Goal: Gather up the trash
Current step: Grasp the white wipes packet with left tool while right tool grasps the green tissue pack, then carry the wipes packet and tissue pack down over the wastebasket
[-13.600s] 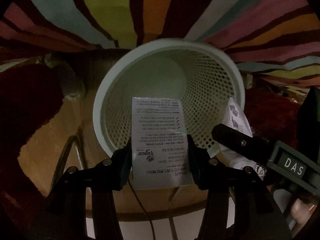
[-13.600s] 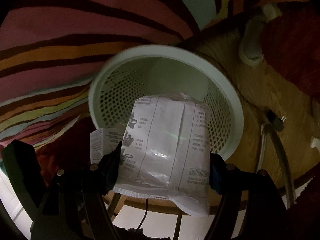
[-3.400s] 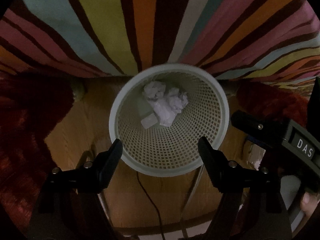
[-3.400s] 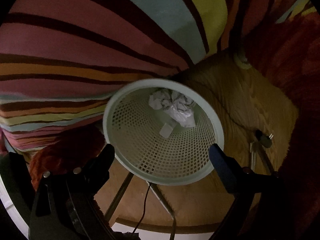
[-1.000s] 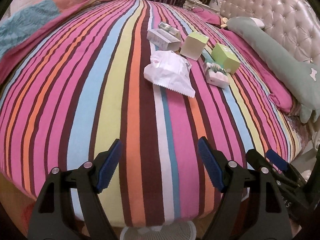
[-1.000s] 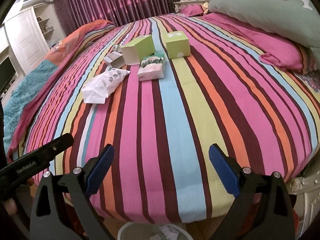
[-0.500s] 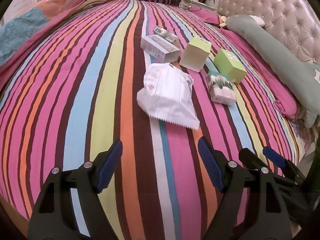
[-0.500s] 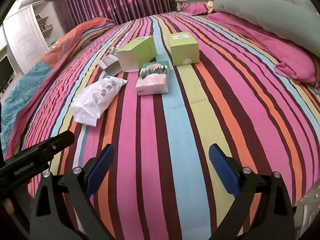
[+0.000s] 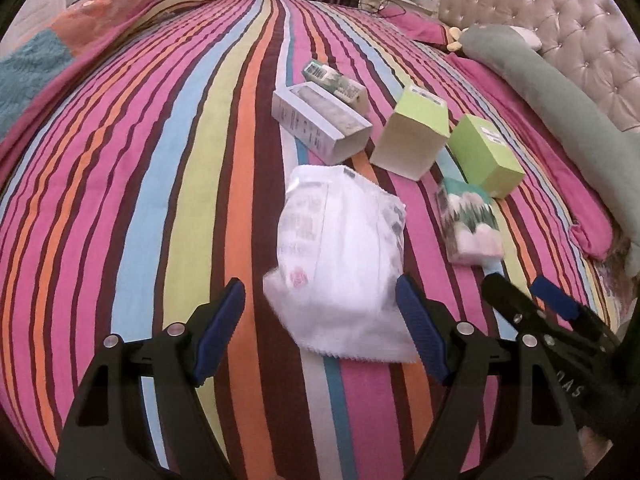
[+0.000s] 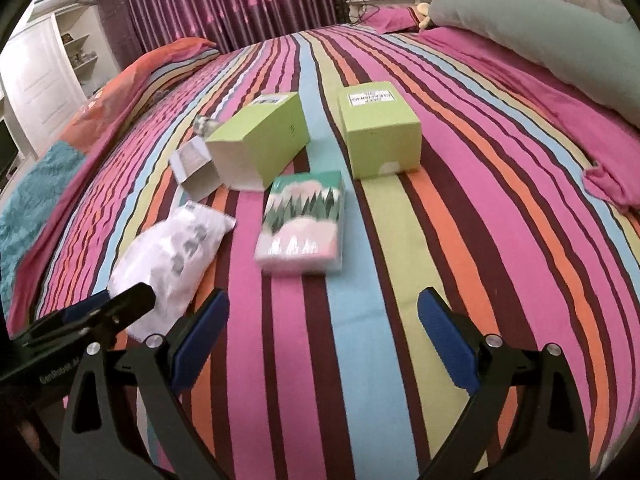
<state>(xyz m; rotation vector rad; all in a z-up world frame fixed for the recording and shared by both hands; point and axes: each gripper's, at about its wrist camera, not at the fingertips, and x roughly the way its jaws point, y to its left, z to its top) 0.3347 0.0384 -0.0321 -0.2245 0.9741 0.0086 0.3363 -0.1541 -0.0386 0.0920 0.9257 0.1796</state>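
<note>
While poised over the striped bedspread [image 9: 160, 184], both sets of tongs empty, nothing between the blue pads.

Item 1: left gripper [image 9: 320, 328], jaws spread wide, straddling the near edge of a crumpled white plastic pouch with grey print [image 9: 340, 256]; pouch at 12 o'clock of the jaws, just ahead, pads apart from it. Judged the next pick, being nearest and lined up.

Item 2: right gripper [image 10: 324, 344], jaws likewise wide, aimed at a flat soft tissue pack printed with green trees and pink [image 10: 302, 220] at 12 o'clock, near but untouched.

Item 3: two lime-green cardboard boxes, one lying on its side with its open end facing the camera [image 10: 256, 148], one closed with a white label [image 10: 380, 132]; at 11 and 1 o'clock beyond the tissue pack.

Item 4: pale grey open carton [image 9: 320, 120] and a green-and-white printed carton [image 9: 336, 80], at 12 o'clock past the pouch (scattered loosely, presumably laid out as trash for collection).

Item 5: long sage-green bolster pillow [image 9: 560, 92] at 2 o'clock, not trash.
</note>
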